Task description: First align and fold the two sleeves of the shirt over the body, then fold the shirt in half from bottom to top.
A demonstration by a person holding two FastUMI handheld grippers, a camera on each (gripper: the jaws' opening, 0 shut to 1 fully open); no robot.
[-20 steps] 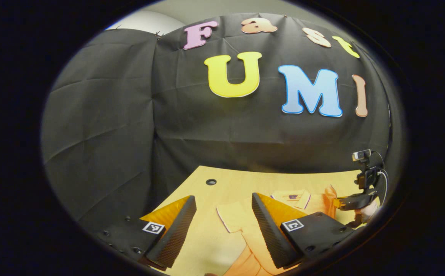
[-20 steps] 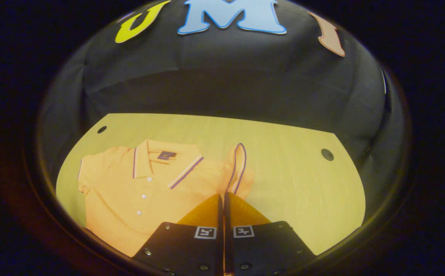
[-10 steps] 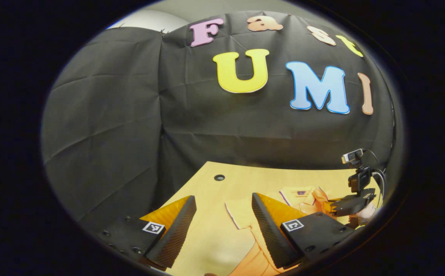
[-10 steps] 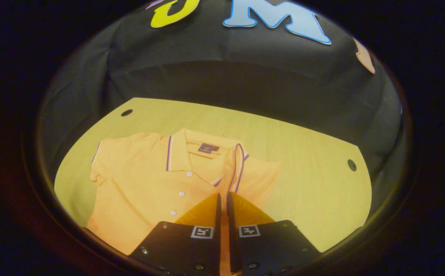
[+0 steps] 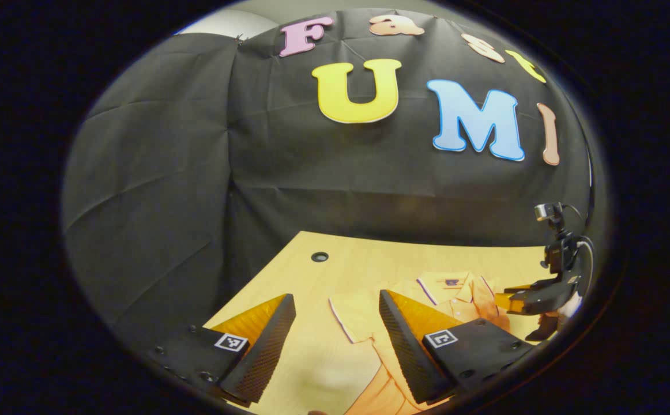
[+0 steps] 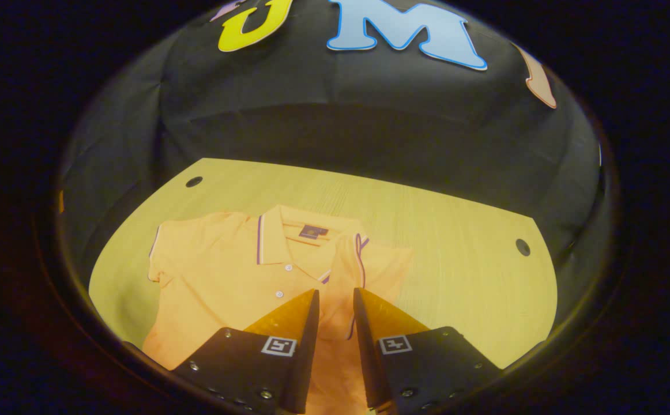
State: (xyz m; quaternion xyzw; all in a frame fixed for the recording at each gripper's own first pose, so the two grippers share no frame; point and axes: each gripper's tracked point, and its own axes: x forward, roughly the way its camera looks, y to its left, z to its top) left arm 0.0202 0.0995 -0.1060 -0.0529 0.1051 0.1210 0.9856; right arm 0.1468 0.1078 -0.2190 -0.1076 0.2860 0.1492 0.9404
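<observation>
- Right gripper view: wooden table (image 6: 456, 248) spans the frame under the black cloth wall (image 6: 369, 127); a round hole sits near each far corner.
- Orange polo shirt (image 6: 225, 276) lies flat, front up, on the table's left half, collar toward the wall, buttons visible on the placket.
- Shirt's sleeve on the viewer's right (image 6: 349, 271) is folded over the body, striped cuff edge running up beside the collar; the opposite sleeve (image 6: 165, 259) is spread out flat on the table.
- Right gripper (image 6: 335, 302) hovers over the folded sleeve, jaws parted by a narrow gap, nothing pinched between them; shirt fabric shows through the gap.
- Left gripper view: left gripper (image 5: 335, 311) spread wide, gripping nothing, held over the table (image 5: 312, 357) beside the shirt's (image 5: 456, 297) spread sleeve (image 5: 355, 317).
- Shirt hem region runs under this gripper's right-hand finger; contact cannot be told.
- Right gripper (image 5: 511, 301) also seen far right here, tips over the shirt near the collar, hand behind it partly cut off at the edge.
</observation>
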